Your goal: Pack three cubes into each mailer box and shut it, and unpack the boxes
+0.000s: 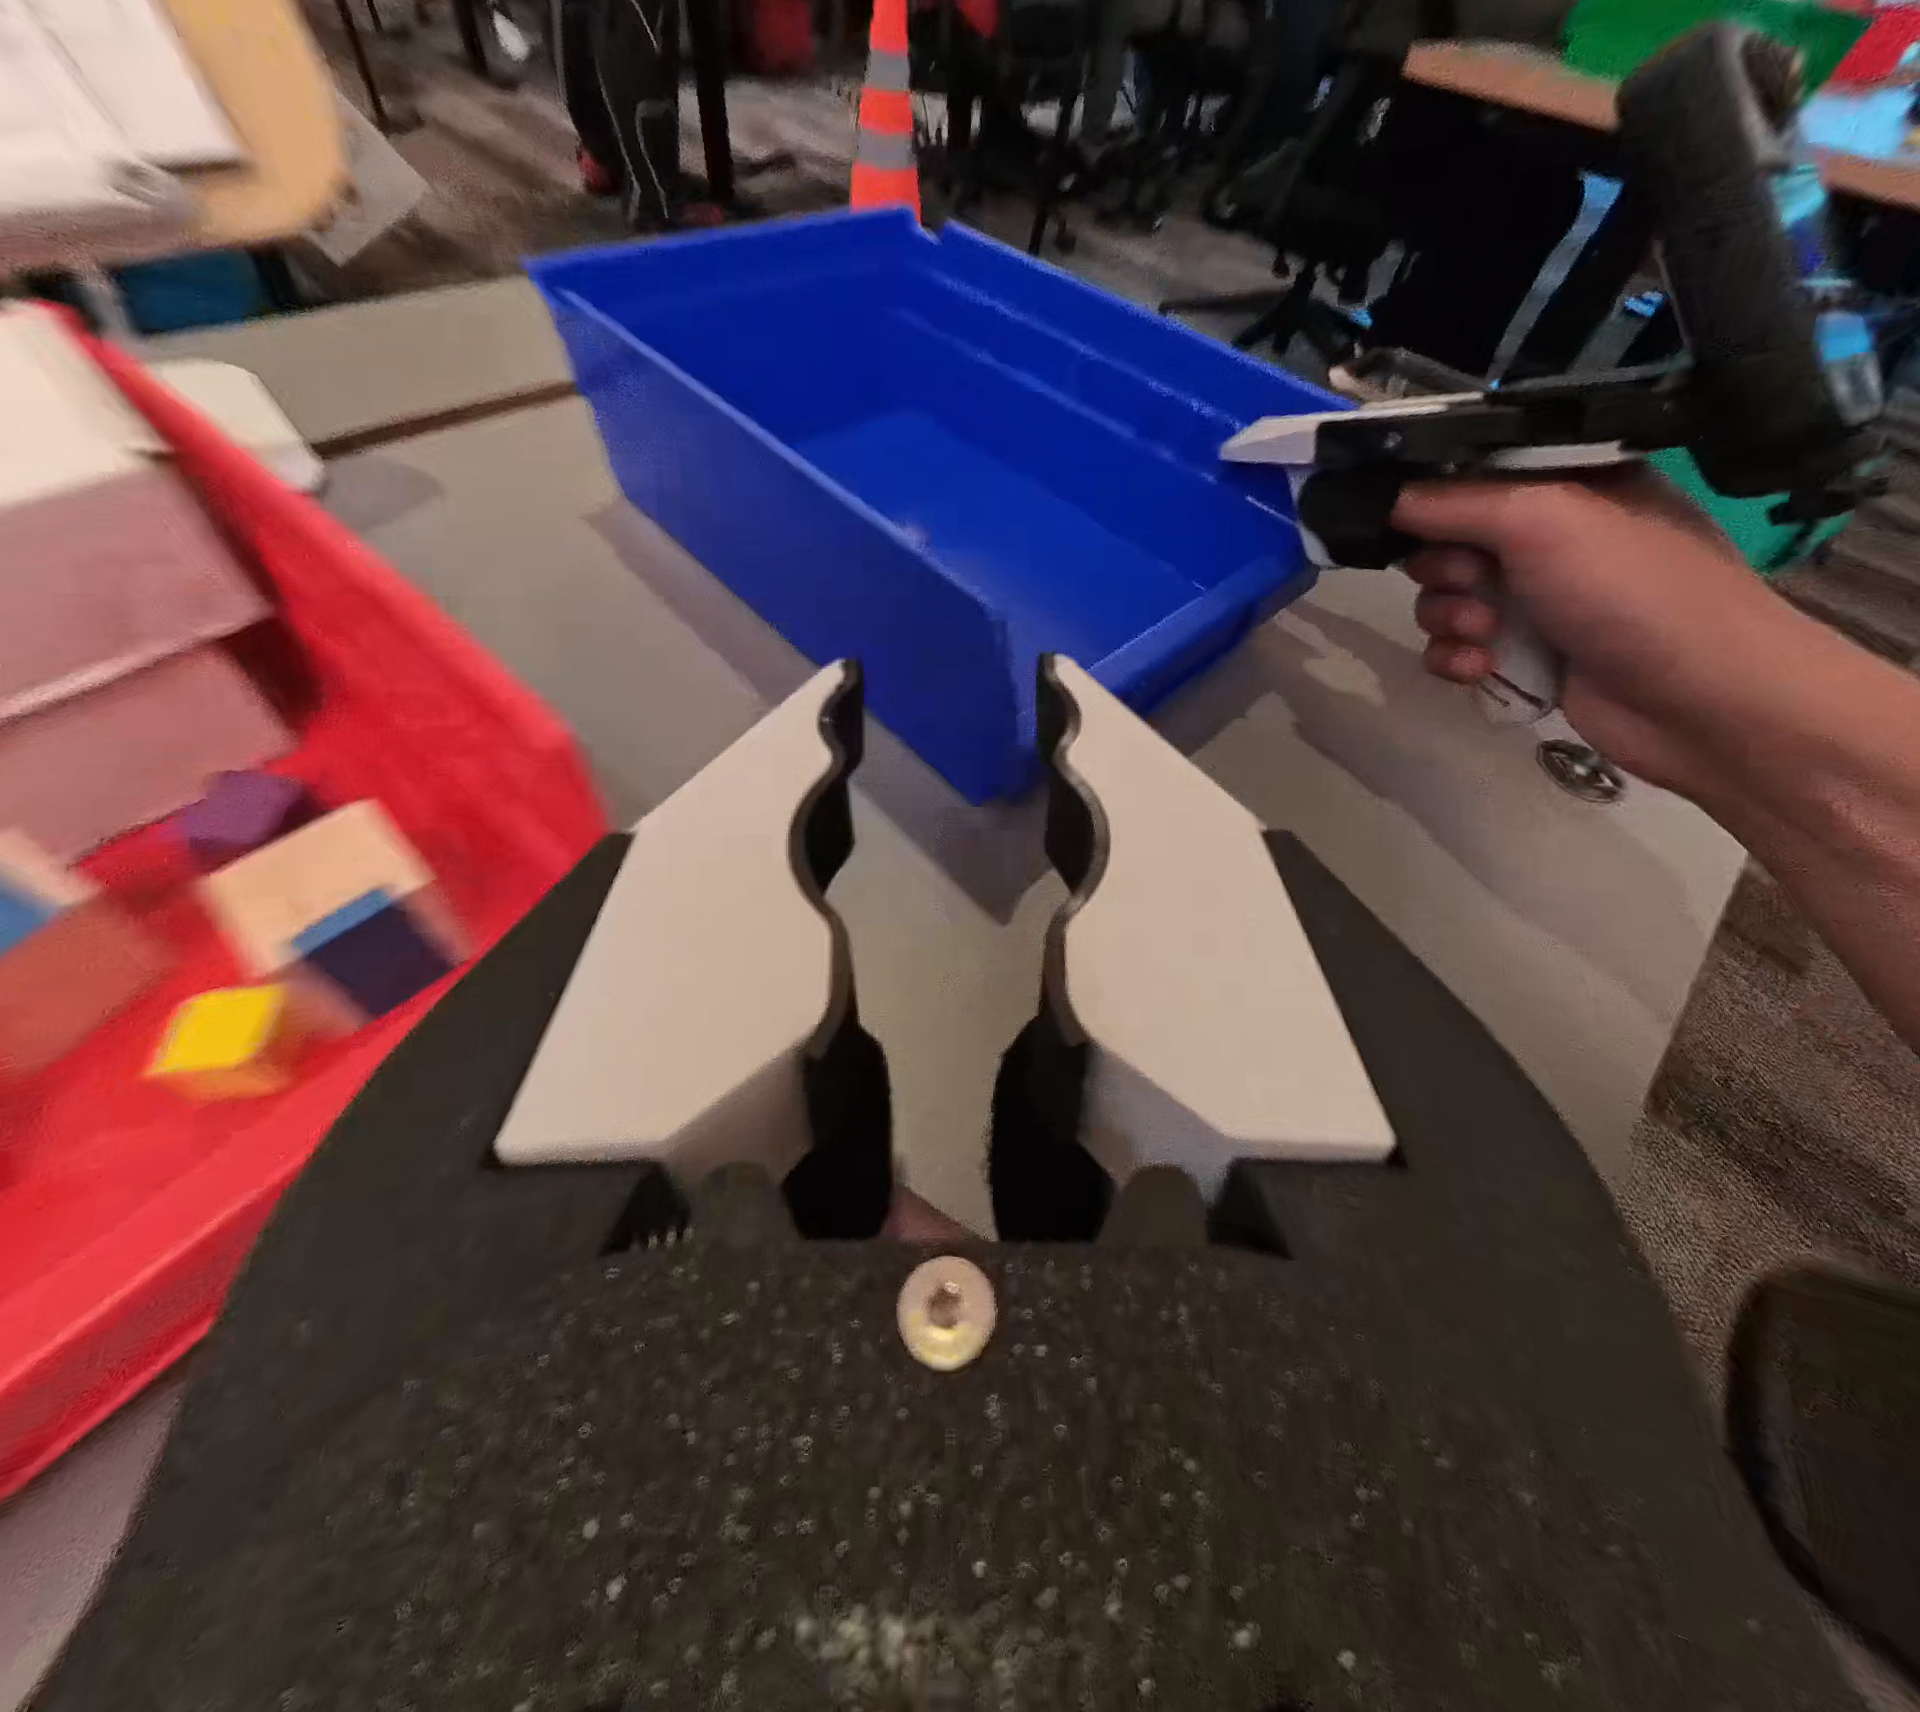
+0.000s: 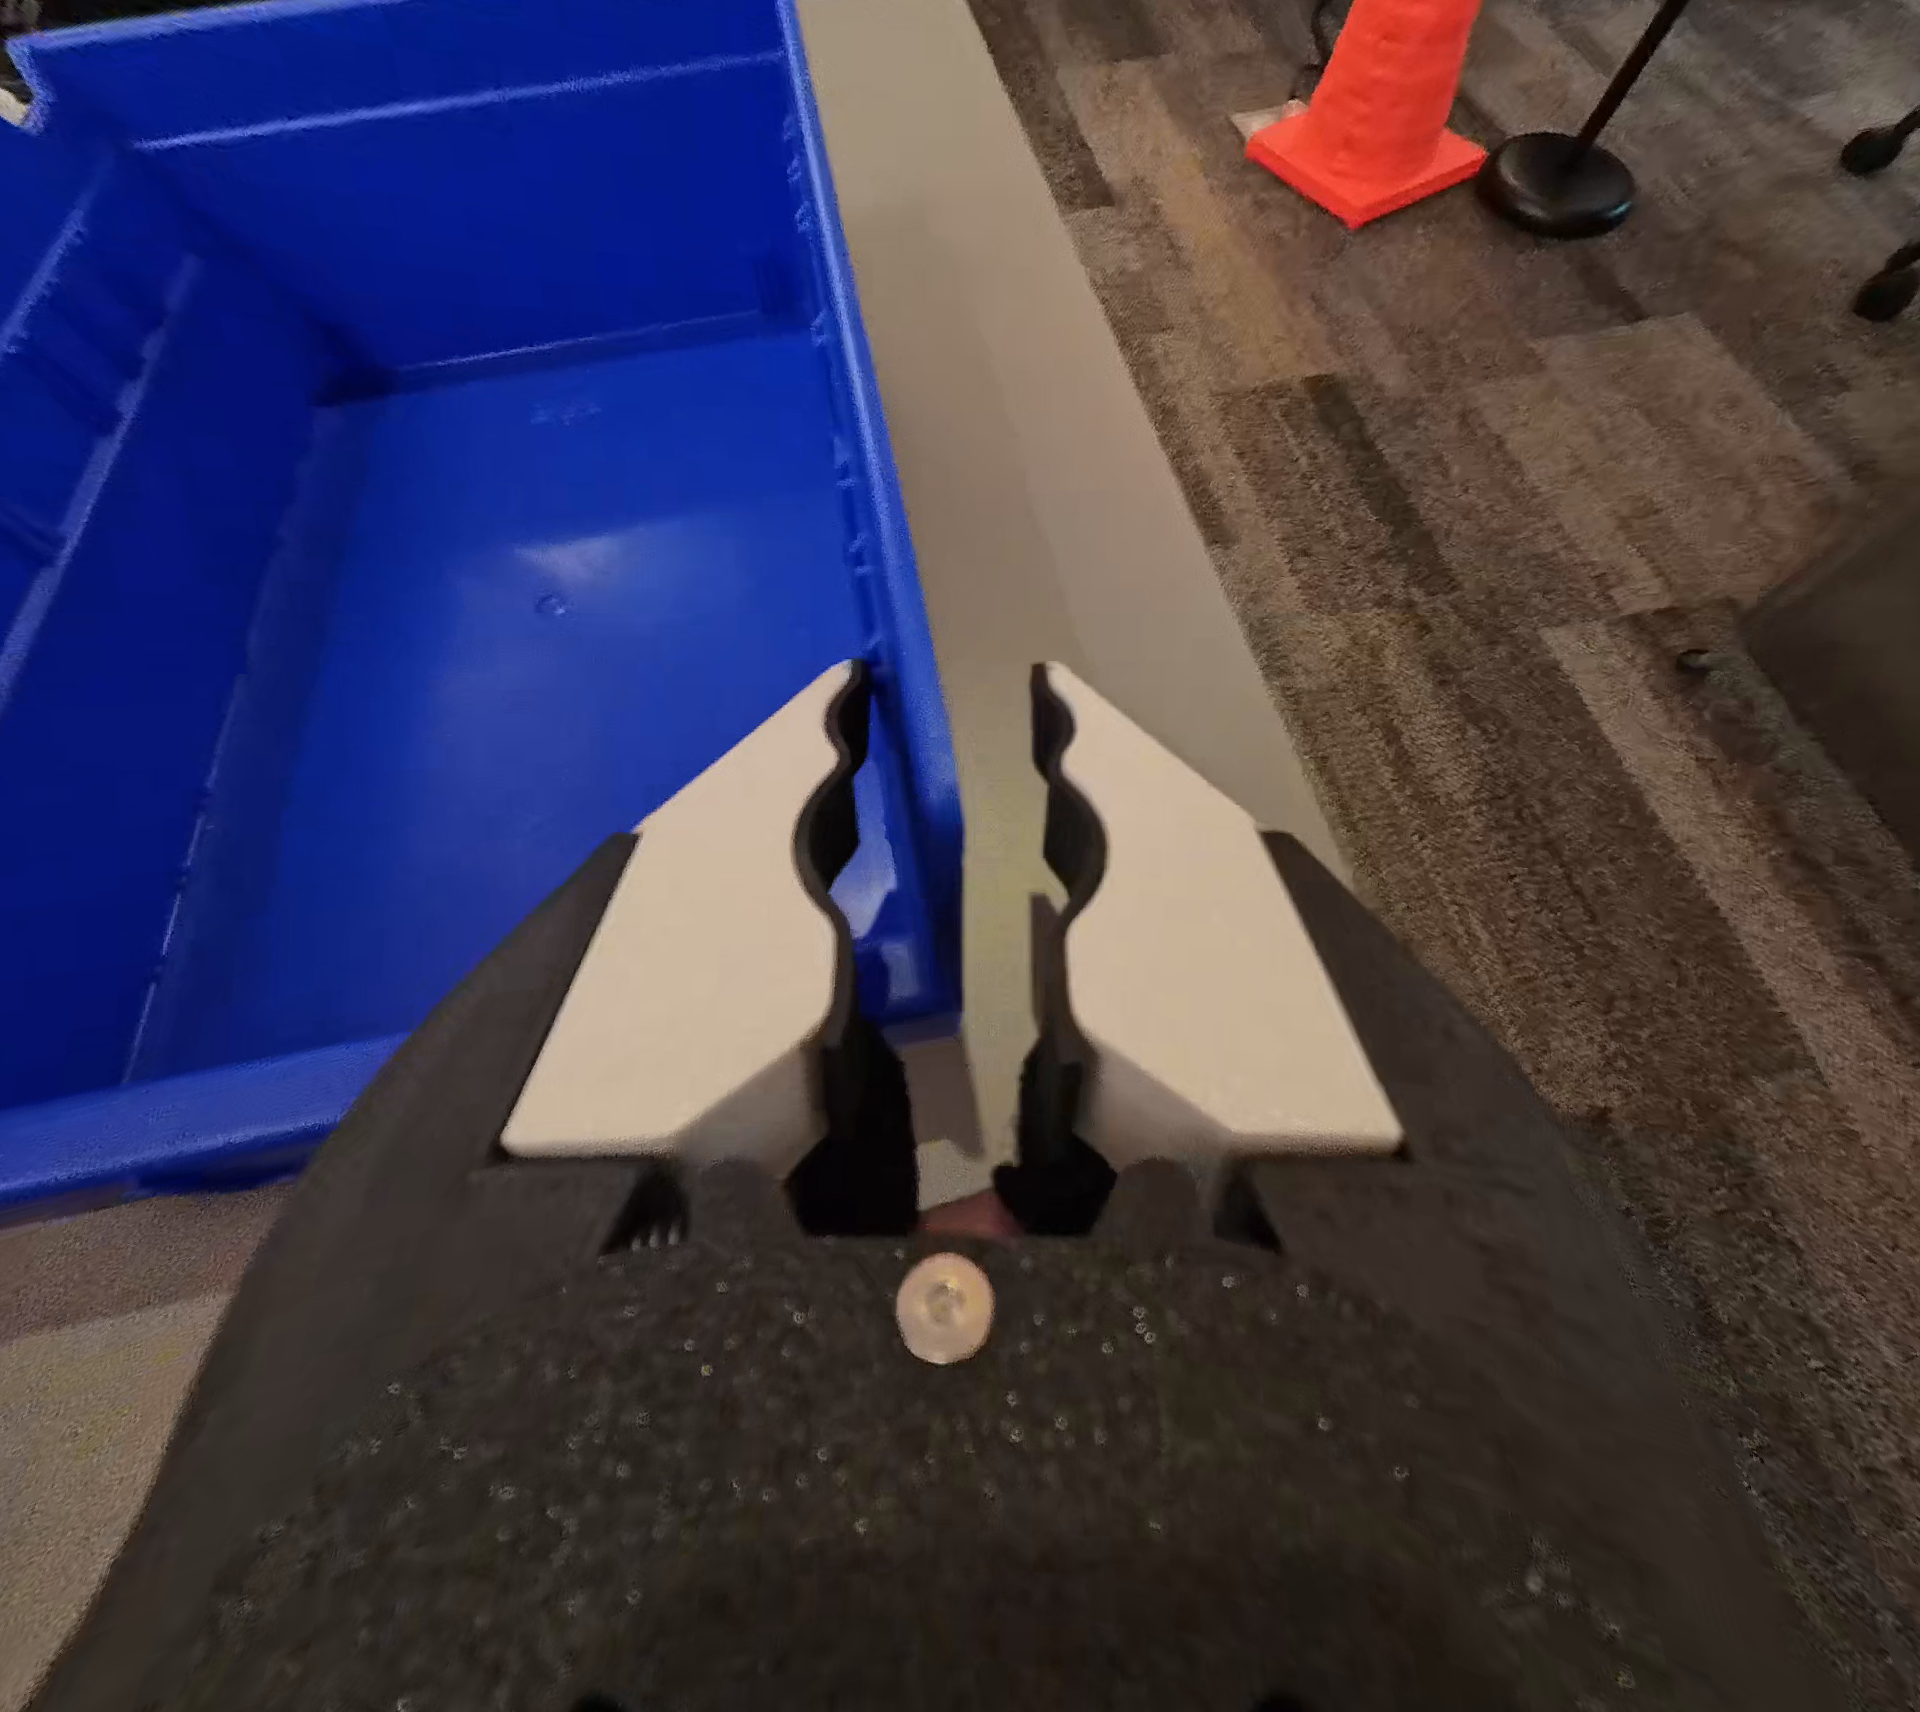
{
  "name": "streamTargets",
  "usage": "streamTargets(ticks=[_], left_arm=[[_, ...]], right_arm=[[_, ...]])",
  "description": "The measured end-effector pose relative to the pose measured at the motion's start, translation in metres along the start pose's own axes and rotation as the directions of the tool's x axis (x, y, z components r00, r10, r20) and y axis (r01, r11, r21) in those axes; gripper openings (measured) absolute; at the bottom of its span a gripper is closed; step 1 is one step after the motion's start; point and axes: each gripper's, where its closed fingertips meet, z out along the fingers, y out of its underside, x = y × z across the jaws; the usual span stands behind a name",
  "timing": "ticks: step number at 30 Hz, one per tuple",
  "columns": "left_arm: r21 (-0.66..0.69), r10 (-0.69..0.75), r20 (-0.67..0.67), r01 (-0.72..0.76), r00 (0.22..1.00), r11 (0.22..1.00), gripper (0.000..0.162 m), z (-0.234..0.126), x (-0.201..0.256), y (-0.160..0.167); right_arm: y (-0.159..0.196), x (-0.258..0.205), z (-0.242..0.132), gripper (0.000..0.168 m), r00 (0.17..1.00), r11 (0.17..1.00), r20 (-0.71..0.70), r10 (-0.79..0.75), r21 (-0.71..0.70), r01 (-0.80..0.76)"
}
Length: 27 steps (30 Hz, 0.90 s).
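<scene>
Grey tabletop (image 1: 499, 582) fills the near ground of both wrist views, with striped carpet and a cluttered workroom beyond it. Nearest in the left wrist view, the left gripper (image 1: 948, 686) hangs over the table with its white-and-black fingers parted and nothing between them. Just to its left sits a red plastic crate (image 1: 436, 727) holding the coloured cubes (image 1: 312, 904), blurred, and pale cardboard mailer boxes (image 1: 114, 582) stacked toward its far end. Ahead stands an empty blue plastic bin (image 1: 935, 457), and at its right wall the right gripper (image 2: 948, 686) hovers, likewise spread and empty, straddling the rim as its own view shows. Farther off stands an orange traffic cone (image 2: 1392, 21). The step in hand appears to be reaching for a box or cube in the crate; doing it well likely means swinging the left tool leftward, slowing so the view sharpens, and closing squarely across flat faces.
</scene>
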Motion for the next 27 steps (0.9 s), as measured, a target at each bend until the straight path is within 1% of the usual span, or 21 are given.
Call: streamTargets(ticks=[2,3,4,5,6,8,9,10,11,12,13,14,15,16,18,19,20,21,23,25,27], left_arm=[[0.055,0.004,0.043,-0.006,0.999,0.998,0.033,-0.045,-0.032,-0.012],[0.067,0.005,0.111,-0.012,0.994,0.998,0.034,-0.066,-0.059,-0.013],[0.062,0.003,0.209,-0.016,0.978,0.998,0.035,-0.087,-0.093,-0.012],[0.039,-0.005,0.308,-0.007,0.951,0.999,0.036,-0.105,-0.129,-0.005],[0.006,-0.028,0.383,0.027,0.923,1.000,0.040,-0.121,-0.163,0.006],[-0.011,-0.137,0.440,0.157,0.888,0.988,0.052,-0.140,-0.210,0.028],[-0.016,-0.198,0.436,0.228,0.878,0.974,0.057,-0.143,-0.223,0.038],[-0.041,-0.231,0.416,0.272,0.879,0.961,0.060,-0.140,-0.230,0.047],[-0.075,-0.235,0.408,0.289,0.882,0.955,0.062,-0.134,-0.234,0.055],[-0.094,-0.229,0.402,0.289,0.887,0.953,0.063,-0.127,-0.237,0.059],[-0.106,-0.220,0.394,0.282,0.892,0.953,0.061,-0.120,-0.239,0.061],[-0.117,-0.202,0.396,0.267,0.896,0.956,0.054,-0.113,-0.241,0.061],[-0.128,-0.180,0.397,0.248,0.900,0.960,0.040,-0.108,-0.242,0.061],[-0.141,-0.154,0.397,0.226,0.905,0.964,0.026,-0.105,-0.244,0.062],[-0.167,-0.096,0.402,0.176,0.911,0.970,0.020,-0.105,-0.247,0.063],[-0.181,-0.070,0.410,0.157,0.909,0.971,0.017,-0.107,-0.249,0.065],[-0.192,-0.053,0.428,0.148,0.902,0.970,0.014,-0.111,-0.254,0.066],[-0.183,-0.069,0.441,0.165,0.895,0.969,0.011,-0.117,-0.261,0.066],[-0.136,-0.121,0.441,0.200,0.889,0.970,0.007,-0.134,-0.277,0.057],[-0.125,-0.104,0.484,0.187,0.869,0.974,0.002,-0.161,-0.303,0.052],[-0.088,-0.094,0.520,0.162,0.849,0.983,0.001,-0.195,-0.331,0.042]], right_arm=[[-0.021,0.007,-0.020,0.035,0.998,0.996,-0.059,-0.029,0.078,0.034],[-0.037,0.008,-0.036,0.035,0.993,0.990,-0.103,-0.055,0.124,0.068],[-0.052,0.001,-0.053,0.036,0.989,0.981,-0.126,-0.074,0.171,0.095],[-0.067,-0.019,-0.070,0.037,0.990,0.968,-0.105,-0.092,0.222,0.114],[-0.078,-0.047,-0.084,0.039,0.992,0.956,-0.057,-0.111,0.268,0.122],[-0.078,-0.128,-0.099,0.038,0.983,0.949,0.120,-0.136,0.300,0.095],[-0.068,-0.175,-0.099,0.038,0.966,0.961,0.241,-0.096,0.275,0.027],[-0.054,-0.223,-0.096,0.038,0.929,0.974,0.368,-0.026,0.219,-0.059],[-0.035,-0.266,-0.090,0.041,0.887,0.985,0.462,0.011,0.148,-0.090],[-0.015,-0.297,-0.080,0.045,0.872,0.995,0.490,0.010,0.084,-0.058],[0.003,-0.315,-0.068,0.051,0.881,0.999,0.472,-0.038,0.045,0.018],[0.015,-0.324,-0.056,0.051,0.903,0.995,0.418,-0.098,0.026,0.096],[0.022,-0.326,-0.045,0.049,0.923,0.987,0.351,-0.156,0.016,0.161],[0.030,-0.327,-0.036,0.041,0.933,0.978,0.299,-0.200,-0.002,0.210],[0.040,-0.329,-0.025,0.007,0.947,0.966,0.211,-0.243,-0.042,0.257],[0.037,-0.334,-0.028,0.004,0.948,0.966,0.199,-0.247,-0.021,0.256],[0.036,-0.340,-0.032,0.003,0.956,0.975,0.204,-0.210,-0.027,0.219],[0.035,-0.349,-0.039,0.002,0.967,0.987,0.210,-0.145,-0.034,0.156],[0.032,-0.369,-0.055,0.002,0.975,0.991,0.178,-0.136,0.018,0.135],[0.036,-0.404,-0.075,0.002,0.980,0.997,0.180,-0.080,0.014,0.078],[0.043,-0.446,-0.090,0.003,0.978,0.999,0.204,-0.052,0.005,0.052]])
